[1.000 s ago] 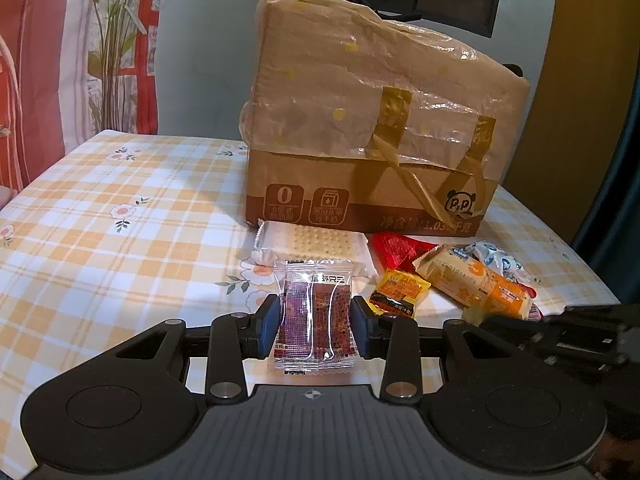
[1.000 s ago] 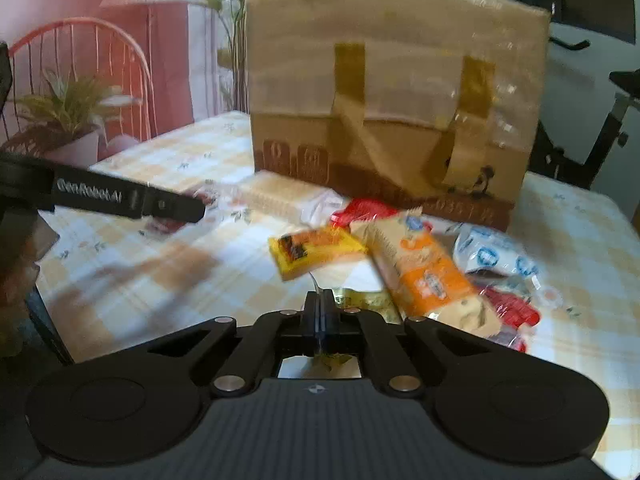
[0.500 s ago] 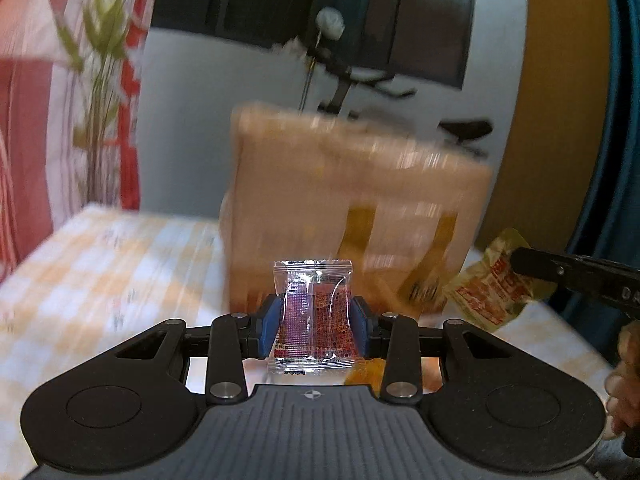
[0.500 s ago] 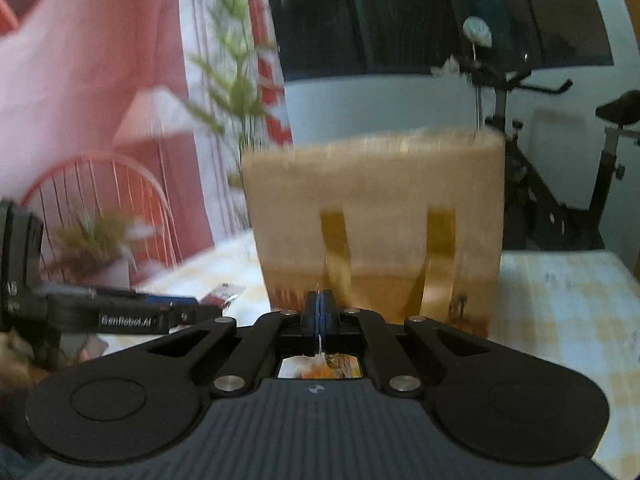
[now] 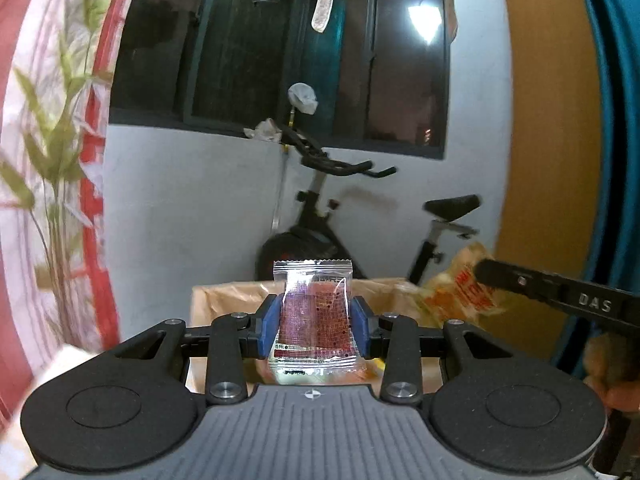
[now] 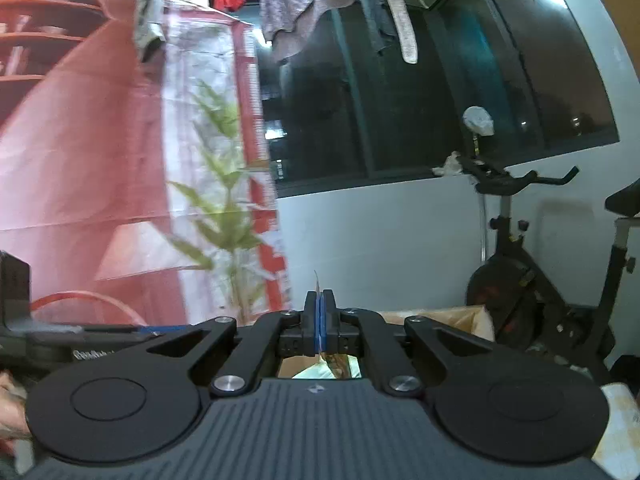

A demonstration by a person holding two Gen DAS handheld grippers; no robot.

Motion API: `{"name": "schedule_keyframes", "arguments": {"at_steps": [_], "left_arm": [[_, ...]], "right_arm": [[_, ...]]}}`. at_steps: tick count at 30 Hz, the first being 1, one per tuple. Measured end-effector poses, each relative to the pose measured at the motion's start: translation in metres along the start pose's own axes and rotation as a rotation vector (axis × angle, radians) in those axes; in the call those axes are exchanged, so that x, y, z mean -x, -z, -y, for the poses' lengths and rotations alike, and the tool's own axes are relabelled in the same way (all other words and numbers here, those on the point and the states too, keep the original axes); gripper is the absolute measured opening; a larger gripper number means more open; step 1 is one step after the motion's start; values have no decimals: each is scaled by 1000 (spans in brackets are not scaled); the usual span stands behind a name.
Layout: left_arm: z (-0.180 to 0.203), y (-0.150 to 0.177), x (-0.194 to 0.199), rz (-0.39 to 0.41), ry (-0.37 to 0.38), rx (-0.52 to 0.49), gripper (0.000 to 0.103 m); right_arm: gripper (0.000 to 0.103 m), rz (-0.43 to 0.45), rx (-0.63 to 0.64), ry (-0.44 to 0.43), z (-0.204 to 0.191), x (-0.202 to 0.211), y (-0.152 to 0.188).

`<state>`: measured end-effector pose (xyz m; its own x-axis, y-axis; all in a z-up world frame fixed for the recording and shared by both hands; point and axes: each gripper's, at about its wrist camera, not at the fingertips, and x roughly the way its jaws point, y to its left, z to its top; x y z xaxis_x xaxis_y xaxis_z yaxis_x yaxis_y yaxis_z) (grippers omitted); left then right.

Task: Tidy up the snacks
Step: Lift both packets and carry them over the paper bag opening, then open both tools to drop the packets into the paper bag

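My left gripper point(image 5: 314, 320) is shut on a clear packet of dark red snack point(image 5: 314, 312), held upright above the open top of the brown paper bag point(image 5: 224, 300). My right gripper point(image 6: 319, 320) is shut on the thin edge of a yellow snack packet point(image 6: 320, 366), which hangs below the jaws. In the left wrist view that yellow packet point(image 5: 460, 284) shows at the right, pinched in the right gripper's finger point(image 5: 540, 286), over the bag's right rim. The bag's rim point(image 6: 448, 316) also shows in the right wrist view.
An exercise bike point(image 5: 332, 220) stands behind the bag against a white wall. A red and white curtain with a leaf print point(image 5: 52, 160) hangs at the left. The other gripper's body point(image 6: 60, 340) shows at the left of the right wrist view.
Both grippers have risen from the table with their packets to the height of the bag's open top. The table and the loose snacks have dropped out of view.
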<state>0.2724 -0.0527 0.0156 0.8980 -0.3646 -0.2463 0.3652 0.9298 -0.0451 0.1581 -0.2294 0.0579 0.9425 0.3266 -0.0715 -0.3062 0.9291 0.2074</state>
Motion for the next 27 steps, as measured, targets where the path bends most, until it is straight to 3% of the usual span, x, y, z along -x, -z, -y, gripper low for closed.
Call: {"name": "schedule_keyframes", "arguments": {"at_steps": [7, 11, 14, 18, 27], "left_arm": [[-21, -4, -65, -127, -37, -6, 41], [-30, 2, -78, -151, -59, 18, 50], [-39, 9, -71, -159, -87, 32, 62], [-47, 13, -54, -156, -130, 38, 64], [-65, 20, 5, -109, -169, 139, 64]], "right_arm": [[1, -49, -78, 75, 40, -46, 23], [1, -95, -126, 115, 56, -56, 38], [7, -102, -112, 150, 58, -53, 44], [40, -91, -64, 162, 55, -41, 45], [43, -90, 24, 126, 32, -9, 54]]}}
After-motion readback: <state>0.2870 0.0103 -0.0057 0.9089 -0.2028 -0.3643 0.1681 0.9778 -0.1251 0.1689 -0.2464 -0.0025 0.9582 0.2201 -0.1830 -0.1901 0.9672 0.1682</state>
